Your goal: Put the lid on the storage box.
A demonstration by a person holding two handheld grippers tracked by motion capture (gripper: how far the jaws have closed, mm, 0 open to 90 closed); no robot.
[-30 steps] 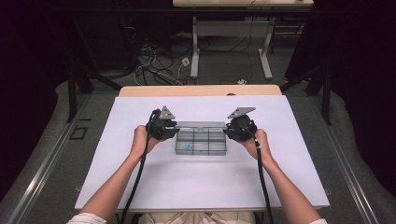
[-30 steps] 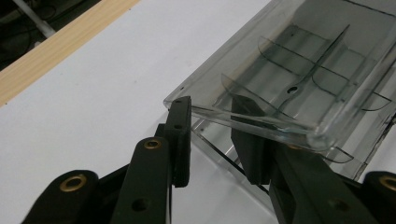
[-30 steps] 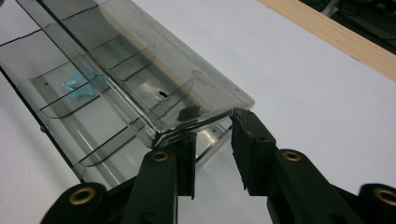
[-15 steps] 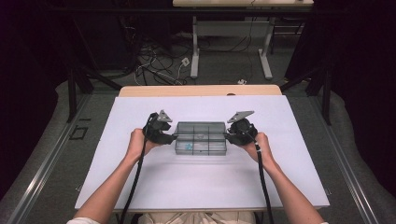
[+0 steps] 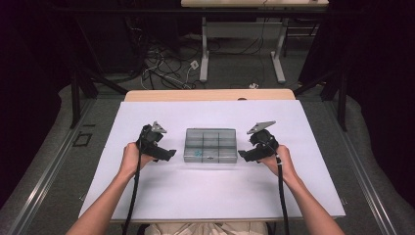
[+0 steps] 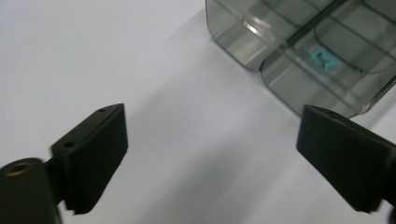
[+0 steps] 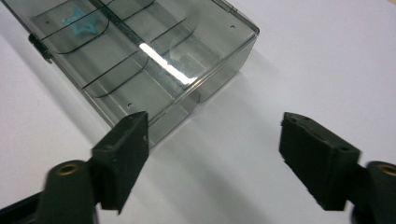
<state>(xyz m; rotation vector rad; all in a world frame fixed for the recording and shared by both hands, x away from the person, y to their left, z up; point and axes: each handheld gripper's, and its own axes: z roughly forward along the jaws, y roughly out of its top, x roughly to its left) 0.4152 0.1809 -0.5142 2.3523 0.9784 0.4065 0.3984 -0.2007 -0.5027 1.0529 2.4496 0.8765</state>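
Note:
A clear grey compartment box [image 5: 210, 145] lies at the middle of the white table, lid closed. A small light-blue piece [image 5: 198, 153] sits in one of its front compartments. My left gripper [image 5: 169, 154] is just left of the box, apart from it, and its jaws have just been opening with nothing between them. In the left gripper view the open gripper [image 6: 215, 154] faces the box [image 6: 299, 51] corner and the blue piece [image 6: 322, 58]. My right gripper [image 5: 243, 155] is just right of the box; its jaws have also just been opening, over bare table [image 7: 219, 154], short of the box [image 7: 140, 51].
The white table top [image 5: 210, 196] has free room all around the box. A wooden strip [image 5: 210, 94] runs along its far edge. Beyond it are desk legs [image 5: 204, 54] and cables [image 5: 161, 68] on the floor.
Both grippers held the ends of the box before. Their jaws have now opened and both hands have drawn outward, away from the box, which rests on the table.

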